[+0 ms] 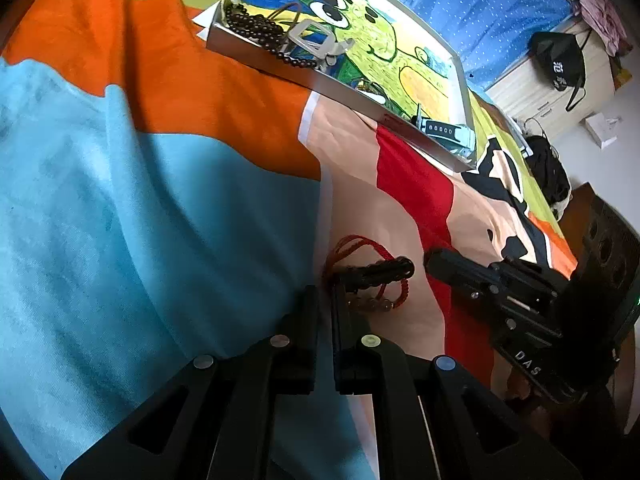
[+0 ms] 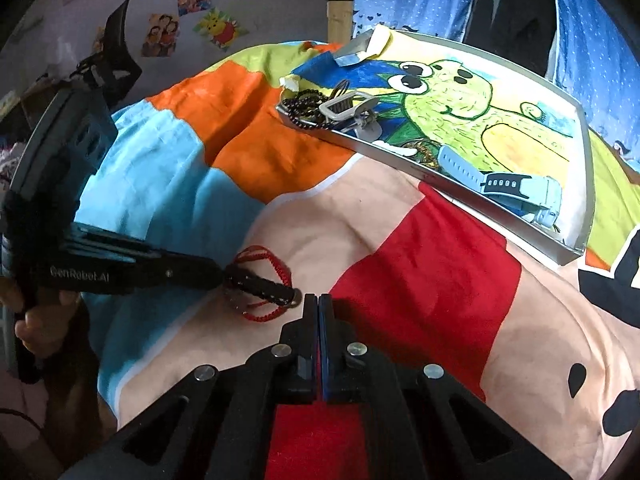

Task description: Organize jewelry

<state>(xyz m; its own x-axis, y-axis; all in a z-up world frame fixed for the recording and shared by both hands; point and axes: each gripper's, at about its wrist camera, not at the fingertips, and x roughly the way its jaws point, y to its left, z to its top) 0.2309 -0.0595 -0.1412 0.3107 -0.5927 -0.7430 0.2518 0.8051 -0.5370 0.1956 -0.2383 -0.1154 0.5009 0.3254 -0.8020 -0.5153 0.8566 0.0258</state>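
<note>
- While the left gripper [image 2: 260, 290] sits w/ its fingers pinched on the red cord bracelet [image 2: 260, 280], the bracelet is down on the peach part of the bedspread [image 2: 192, 152], not in the tray [image 2: 400, 164] yet.
- Grip looks partial: fingers run thru the cord loops, w/ beads [image 1: 368, 304] lying by the tips in the left wrist view. Can't tell if the pads hold cord, beads, or both. If only one strand is caught, the rest may slide out on the lift.
- Right gripper [image 2: 319, 300] has fingers pressed together, holding nothing, tips just beside the left tips and near touching the bracelet. Risk: the two tools bump, or the right one pins a loop to the bedspread and the cord gets yanked.
- Bedspread is soft and creased, so pressing down could sink the fingers and snag fabric along w/ the cord.
- Tray lies well apart from the bracelet, up the bed, and looks tilted on the soft surface. Its near edge is already crowded: dark bead strand [image 2: 304, 108], a clip-like grey piece [image 2: 344, 110], blue watch [image 2: 500, 184]. One bead strand hangs over the rim in the left wrist view.
- Judgement: a careless drop could land the red cord bracelet on the rim, tangle it w/ the dark bead strand, or nudge the tray so things slip off.
</note>
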